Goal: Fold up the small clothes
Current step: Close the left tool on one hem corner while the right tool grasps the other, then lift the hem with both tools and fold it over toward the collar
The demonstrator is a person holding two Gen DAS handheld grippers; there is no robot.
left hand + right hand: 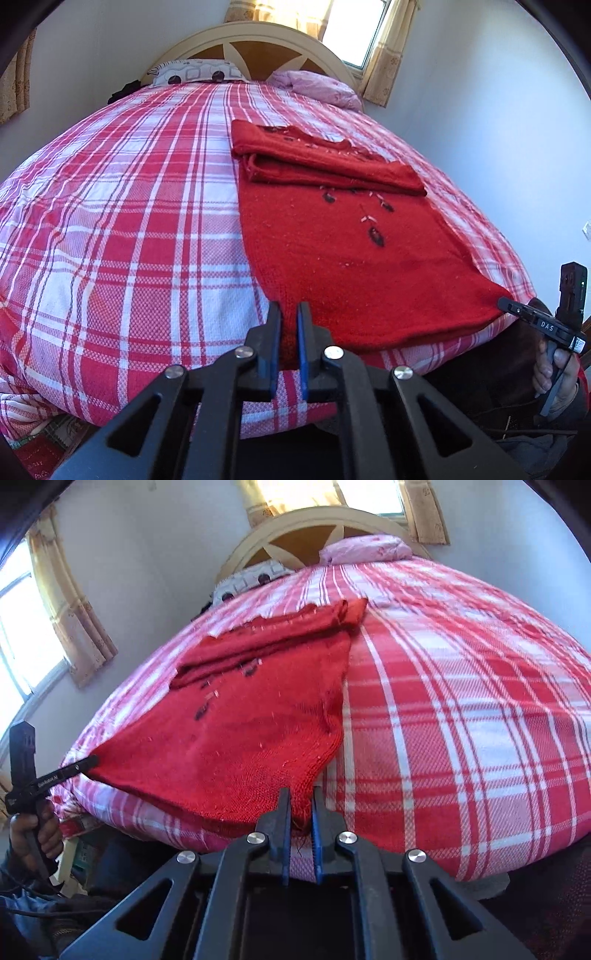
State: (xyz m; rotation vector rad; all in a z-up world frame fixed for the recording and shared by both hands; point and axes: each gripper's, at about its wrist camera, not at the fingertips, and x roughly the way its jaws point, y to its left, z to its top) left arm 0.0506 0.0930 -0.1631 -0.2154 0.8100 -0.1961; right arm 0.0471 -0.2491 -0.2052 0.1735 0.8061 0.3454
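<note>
While the red knitted sweater [332, 236] is lying on the red-and-white plaid bedspread [129, 206], with its upper part already folded down, we are holding its bottom hem at both corners. Our left gripper [289, 314] is clamped on the near left corner of the hem, and our right gripper [300, 797] is clamped on the other corner, which is lifting a little from the bed. A pink pillow [317, 86] is resting by the headboard [258, 40].

"DAS" in white on the right gripper [511, 306] body; small white lettering on the left gripper [92, 761] body, unreadable.
</note>
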